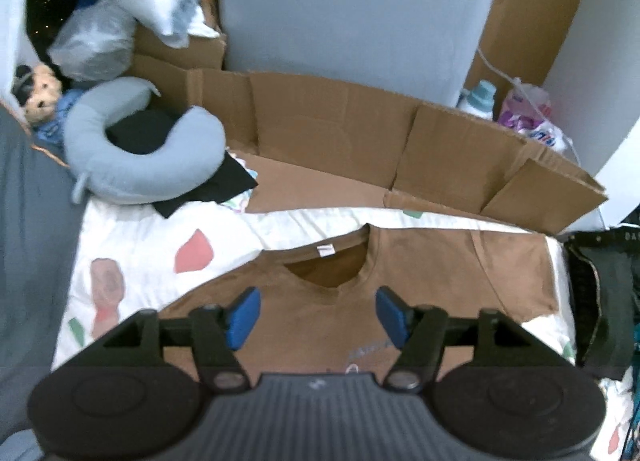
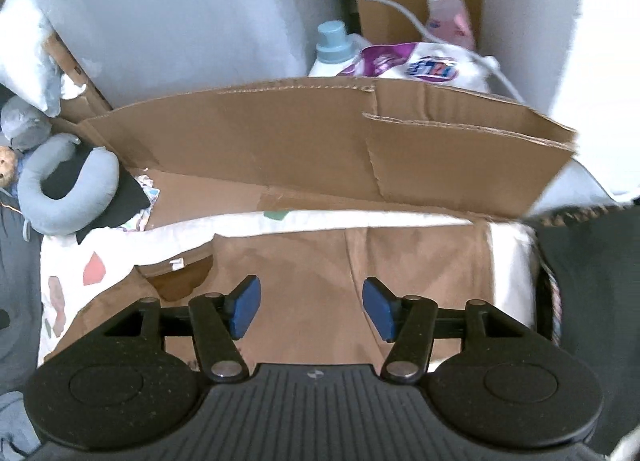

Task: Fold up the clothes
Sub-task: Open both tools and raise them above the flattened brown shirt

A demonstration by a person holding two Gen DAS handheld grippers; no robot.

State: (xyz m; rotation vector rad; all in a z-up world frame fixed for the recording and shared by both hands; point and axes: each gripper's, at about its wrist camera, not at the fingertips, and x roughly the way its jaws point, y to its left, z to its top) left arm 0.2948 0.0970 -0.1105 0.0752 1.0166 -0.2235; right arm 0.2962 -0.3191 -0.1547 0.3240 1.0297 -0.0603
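- We see 1 brown T-shirt (image 1: 420, 261) lying spread on a white patterned sheet (image 1: 132, 245), its neck opening toward the flattened cardboard (image 1: 320, 129) at the far edge.
- We judge the shirt light, soft and limp: it will sag and crease where pinched, not hold a shape, and slide easily over the sheet.
- We would pinch it at the 2 shoulder seams or at the hem corners, taking 1 layer edge per gripper, so the fold line stays straight.
- Our left gripper (image 1: 318, 315) hangs above the chest area, just below the neckline; its 2 blue pads (image 1: 242, 317) stand well apart with nothing between them, and no cloth touches them.
- Our right gripper (image 2: 311, 311) hangs over the shirt's right shoulder and sleeve area; its pads (image 2: 245, 309) are likewise spread, holding nothing.
- In the right wrist view the shirt (image 2: 320, 257) fills the ground behind the fingers, collar off to the left.
- A grey neck pillow (image 1: 144, 149) and a dark garment (image 1: 600, 293) lie beside the sheet, clear of the shirt.
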